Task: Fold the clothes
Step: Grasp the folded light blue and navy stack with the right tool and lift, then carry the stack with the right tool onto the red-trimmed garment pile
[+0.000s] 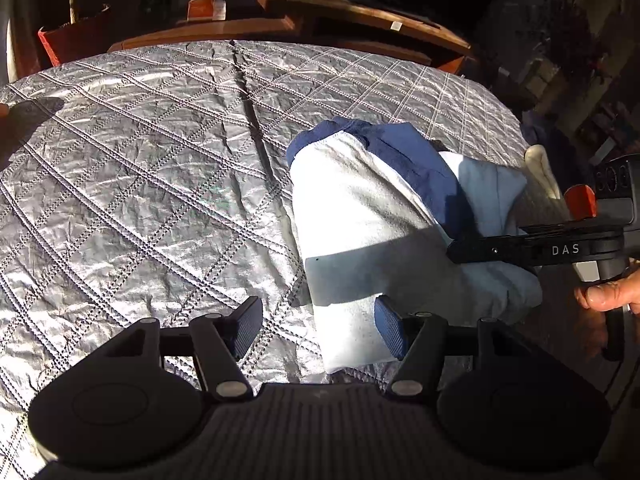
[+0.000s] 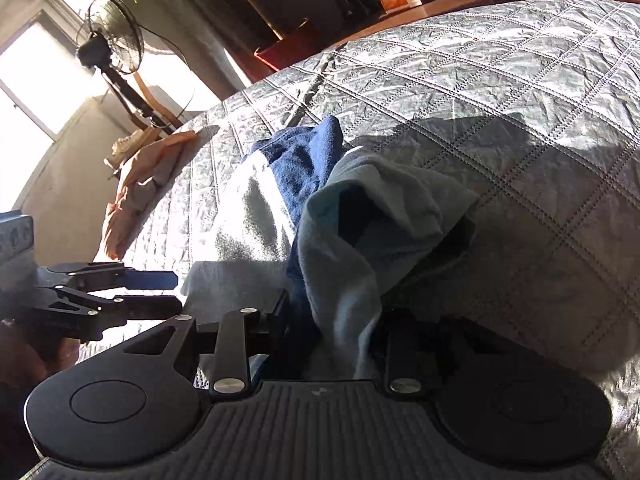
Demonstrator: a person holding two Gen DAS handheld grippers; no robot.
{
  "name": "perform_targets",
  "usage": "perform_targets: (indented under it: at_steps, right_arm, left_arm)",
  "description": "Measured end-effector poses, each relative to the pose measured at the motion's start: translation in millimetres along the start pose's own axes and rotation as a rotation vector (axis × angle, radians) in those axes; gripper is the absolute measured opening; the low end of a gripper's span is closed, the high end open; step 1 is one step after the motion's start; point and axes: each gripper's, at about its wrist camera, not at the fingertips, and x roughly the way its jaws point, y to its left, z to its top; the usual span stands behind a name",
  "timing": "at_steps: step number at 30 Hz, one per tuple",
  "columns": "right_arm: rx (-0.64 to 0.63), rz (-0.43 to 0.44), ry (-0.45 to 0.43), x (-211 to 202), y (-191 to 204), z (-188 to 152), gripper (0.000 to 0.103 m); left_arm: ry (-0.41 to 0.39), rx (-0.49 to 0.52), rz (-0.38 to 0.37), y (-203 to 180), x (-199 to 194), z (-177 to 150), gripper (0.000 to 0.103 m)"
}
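Note:
A pale blue and white fleece garment [image 1: 360, 208] with navy trim [image 1: 416, 160] lies bunched on the right part of a grey quilted bedspread [image 1: 140, 168]. My left gripper [image 1: 320, 328] is open over the garment's near left edge. One pad [image 1: 390, 332] rests above the cloth and the other pad [image 1: 248, 324] is over the quilt. My right gripper [image 2: 336, 320] is shut on a raised fold of the garment [image 2: 360, 248], which rises in a peak from its jaws. From the left wrist view, the right gripper [image 1: 460, 249] comes in from the right, held by a hand [image 1: 608, 292].
A peach cloth [image 2: 148, 176] hangs over the bed's far left edge, with a standing fan [image 2: 116, 40] behind it. Wooden furniture [image 1: 360, 8], a red pot [image 1: 76, 40] and an orange box [image 1: 204, 8] stand beyond the bed. A cream item [image 1: 540, 168] lies at the right edge.

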Motion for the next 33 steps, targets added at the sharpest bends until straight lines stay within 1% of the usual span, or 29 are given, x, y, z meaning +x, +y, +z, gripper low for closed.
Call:
perform_targets:
  at_steps: [3,5,7,10,14,18,21,24,28,31,33]
  right_arm:
    - [-0.003,-0.011,-0.006,0,3,-4,0.023]
    - [0.097,0.058,-0.037,-1,-4,-10,0.022]
    - [0.159,0.115,-0.069,-3,-8,-18,0.022]
    - [0.258,0.165,-0.141,-10,-13,-35,0.021]
    - [0.324,0.172,-0.242,-27,-12,-48,0.02]
    - [0.341,0.169,-0.329,-48,-7,-45,0.02]
    - [0.346,0.157,-0.393,-67,-8,-36,0.02]
    - [0.363,0.144,-0.477,-91,-14,-27,0.02]
    - [0.364,0.117,-0.617,-135,-27,-13,0.02]
    - [0.361,0.086,-0.789,-184,-46,1,0.02]
    - [0.375,0.053,-0.896,-210,-63,5,0.02]
  left_arm:
    - [0.005,0.005,0.002,-1,1,-1,0.058]
    - [0.005,0.003,0.003,0,1,0,0.058]
    - [0.001,-0.003,-0.001,3,0,0,0.058]
    - [-0.009,-0.02,-0.005,8,-3,3,0.058]
    - [-0.028,-0.049,0.0,17,-7,7,0.058]
    - [-0.043,-0.081,0.0,24,-11,9,0.058]
    - [-0.048,-0.081,-0.003,24,-13,9,0.058]
    - [-0.05,-0.069,-0.012,20,-14,7,0.058]
    - [-0.05,-0.061,-0.018,18,-12,6,0.058]
    - [-0.046,-0.05,-0.017,15,-9,6,0.058]
    - [-0.041,-0.045,-0.015,13,-7,5,0.058]
